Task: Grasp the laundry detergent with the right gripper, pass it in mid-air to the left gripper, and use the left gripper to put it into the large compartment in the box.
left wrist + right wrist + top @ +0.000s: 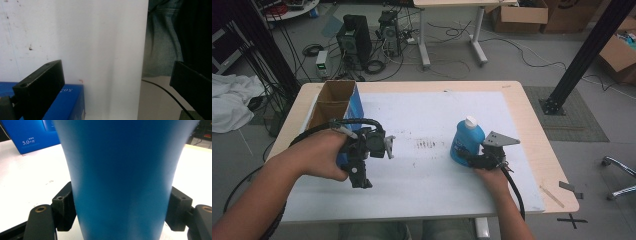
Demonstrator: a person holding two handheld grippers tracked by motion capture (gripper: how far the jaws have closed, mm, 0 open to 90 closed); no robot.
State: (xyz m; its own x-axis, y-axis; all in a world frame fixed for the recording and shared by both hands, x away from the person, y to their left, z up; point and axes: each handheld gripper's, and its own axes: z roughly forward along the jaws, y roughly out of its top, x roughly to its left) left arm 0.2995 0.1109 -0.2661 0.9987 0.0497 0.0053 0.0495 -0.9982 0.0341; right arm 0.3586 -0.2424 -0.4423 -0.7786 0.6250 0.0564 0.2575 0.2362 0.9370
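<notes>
White table [422, 170]: right gripper [468, 158] level, gripping bottle [466, 137].

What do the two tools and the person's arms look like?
Both tools are black. The left tool has a black cable looping off it; its jaws are flat black blocks. The right tool carries a grey three-cornered plate and trails a black cable. Both forearms are bare, with no sleeves showing.

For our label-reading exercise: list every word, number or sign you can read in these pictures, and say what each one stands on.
"5.0" in white, with small characters after it too blurred to read: on the blue box.
Mirrored white digits, unreadable: on the blue box's top edge in the left gripper view.
Blue bottle: its label is too small to read.
</notes>
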